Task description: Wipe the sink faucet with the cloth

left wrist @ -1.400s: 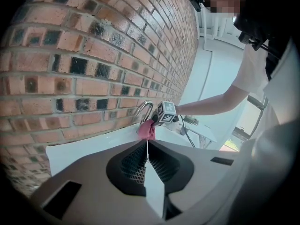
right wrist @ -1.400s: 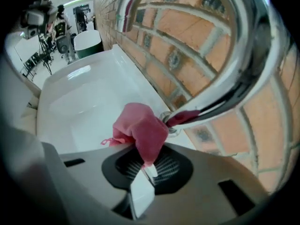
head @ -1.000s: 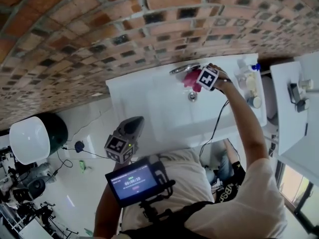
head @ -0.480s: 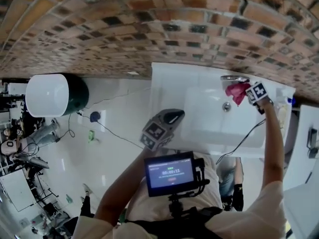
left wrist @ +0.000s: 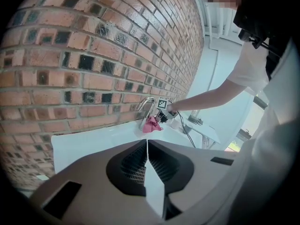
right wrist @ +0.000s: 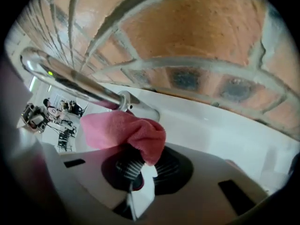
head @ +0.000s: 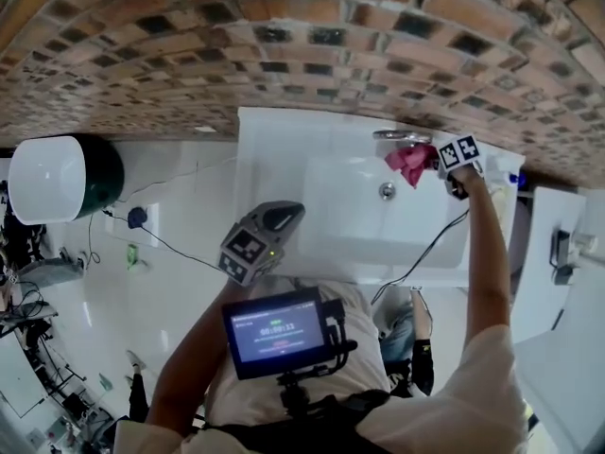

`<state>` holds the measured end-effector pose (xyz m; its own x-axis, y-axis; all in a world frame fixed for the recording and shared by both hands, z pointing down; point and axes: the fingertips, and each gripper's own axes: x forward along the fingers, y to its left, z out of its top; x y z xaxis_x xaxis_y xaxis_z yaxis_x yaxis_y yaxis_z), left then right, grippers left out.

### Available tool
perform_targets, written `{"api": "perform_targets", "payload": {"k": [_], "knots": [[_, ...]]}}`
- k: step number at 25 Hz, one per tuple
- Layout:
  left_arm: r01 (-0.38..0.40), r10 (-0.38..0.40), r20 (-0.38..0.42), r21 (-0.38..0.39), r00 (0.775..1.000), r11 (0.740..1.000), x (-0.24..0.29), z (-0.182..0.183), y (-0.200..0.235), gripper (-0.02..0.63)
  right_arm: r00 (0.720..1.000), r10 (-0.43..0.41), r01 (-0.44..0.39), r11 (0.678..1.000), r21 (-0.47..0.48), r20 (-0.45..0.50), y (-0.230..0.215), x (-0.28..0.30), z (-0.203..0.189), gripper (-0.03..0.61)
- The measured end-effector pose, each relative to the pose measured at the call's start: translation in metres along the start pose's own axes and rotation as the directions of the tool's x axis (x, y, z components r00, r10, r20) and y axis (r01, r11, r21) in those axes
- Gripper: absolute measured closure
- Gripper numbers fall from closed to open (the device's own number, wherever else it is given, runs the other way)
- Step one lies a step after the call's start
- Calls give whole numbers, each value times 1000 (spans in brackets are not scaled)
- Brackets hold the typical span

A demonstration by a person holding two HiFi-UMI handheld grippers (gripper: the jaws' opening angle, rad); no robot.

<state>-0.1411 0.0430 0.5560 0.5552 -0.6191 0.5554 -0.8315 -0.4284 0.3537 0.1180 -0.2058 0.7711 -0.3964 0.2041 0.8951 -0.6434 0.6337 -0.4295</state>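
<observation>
Cloth (right wrist: 123,129) (one, pink) clamped in right gripper (right wrist: 140,167) by one faucet (right wrist: 75,81).

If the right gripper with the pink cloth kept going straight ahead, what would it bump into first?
Probably the chrome faucet: its base sits just beyond the cloth held in the right gripper, with the brick wall behind.
</observation>
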Motion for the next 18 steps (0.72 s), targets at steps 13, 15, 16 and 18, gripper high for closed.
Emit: {"api": "perform_targets", "payload": {"k": [13,15,16,18], "knots": [[39,-38,-59,7,997,999,16,-6,-11,620,994,98,-106,980,167,54,-20,26,-2,525],[45,-44,-72,8,996,999,19,-8,-12,620,993,103,-111,977,183,52,-21,30,-2,525],[47,-46,-76,12,996,999,20,-8,-12,620,994,99,-106,976,190,47,-22,33,-2,525],[50,-49,-77,20,996,999,23,-7,-11,620,997,74,-80,976,202,36,-26,38,-2,525]]}}
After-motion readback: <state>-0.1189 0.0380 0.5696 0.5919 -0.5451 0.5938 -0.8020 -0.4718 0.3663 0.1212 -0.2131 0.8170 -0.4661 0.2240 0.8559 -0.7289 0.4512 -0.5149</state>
